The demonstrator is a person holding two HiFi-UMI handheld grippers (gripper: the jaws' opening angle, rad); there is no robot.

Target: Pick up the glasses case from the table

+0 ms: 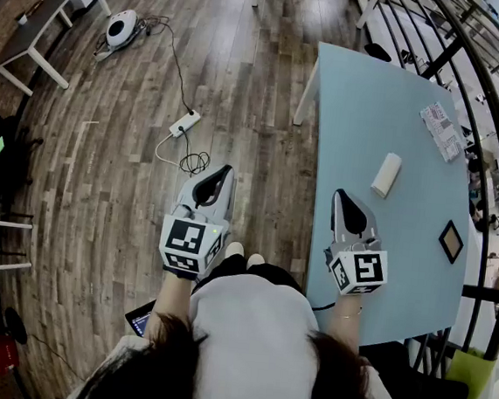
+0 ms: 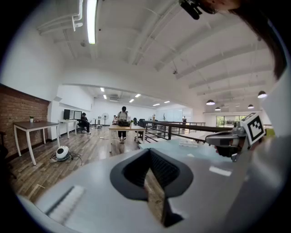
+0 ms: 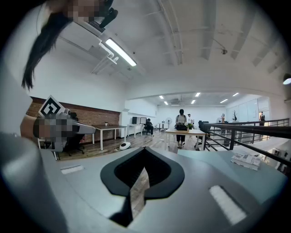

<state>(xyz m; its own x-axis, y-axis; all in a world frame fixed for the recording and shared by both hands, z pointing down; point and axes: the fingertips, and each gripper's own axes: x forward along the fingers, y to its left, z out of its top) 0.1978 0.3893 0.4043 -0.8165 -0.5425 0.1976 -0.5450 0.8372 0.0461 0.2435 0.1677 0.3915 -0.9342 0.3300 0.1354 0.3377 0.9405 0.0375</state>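
Left gripper (image 1: 225, 171) — jaws together, tips meeting, nothing between them. It is held over the wood floor (image 1: 119, 182), off the table's left edge.

Right gripper (image 1: 340, 195) — jaws closed as well, and empty. It is held over the near left part of the light blue table (image 1: 364, 100). Both grippers point roughly level, away from the person.

Glasses case (image 1: 386, 174): a white oblong lying flat on the table, ahead of the right gripper and a little to its right, apart from it and untouched.

Other items on the table:
- a printed packet (image 1: 441, 129) toward the far right edge
- a small dark square frame (image 1: 450, 241) near the right edge

On the floor ahead of the left gripper lies a white power strip (image 1: 184, 124) with its cable.
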